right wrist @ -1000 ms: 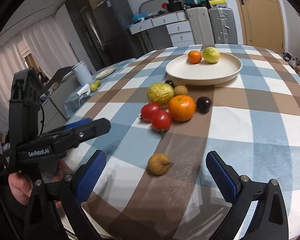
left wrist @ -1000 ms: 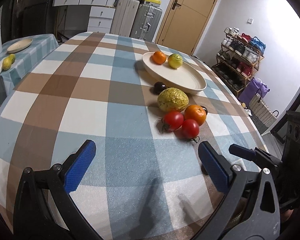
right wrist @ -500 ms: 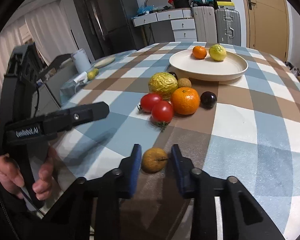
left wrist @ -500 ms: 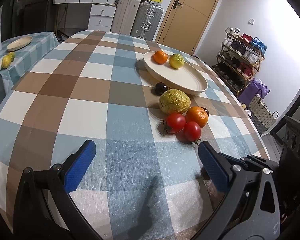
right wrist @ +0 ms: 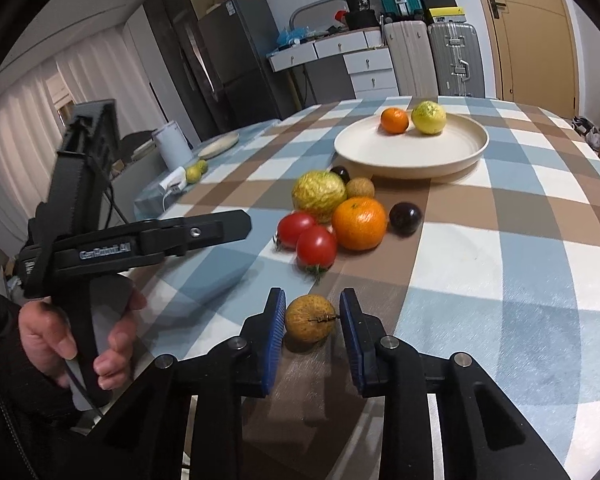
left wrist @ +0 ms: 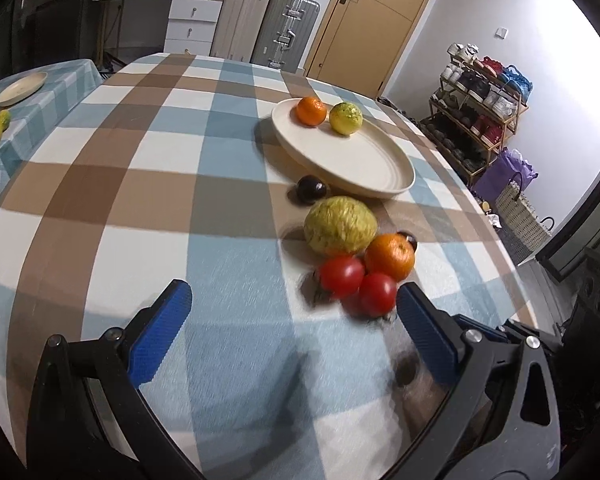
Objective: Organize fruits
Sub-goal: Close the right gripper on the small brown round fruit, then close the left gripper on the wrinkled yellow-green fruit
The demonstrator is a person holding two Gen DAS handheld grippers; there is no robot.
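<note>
On the checked bench point(right wrist: 520, 240), the right tongs point(right wrist: 311, 322) bracket a small brownish fruit point(right wrist: 310, 319), pads not visibly pressing; light, wrinkled, likely soft, best pinched across its middle. Left tongs point(left wrist: 292, 328) gape empty.

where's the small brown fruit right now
In the right wrist view, the small brown fruit sits on the tablecloth between the right gripper fingers, nearest the camera, just in front of the two tomatoes.

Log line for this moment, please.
right gripper: around brown fruit, not clamped | left gripper: open, empty | plate: orange, lemon
</note>
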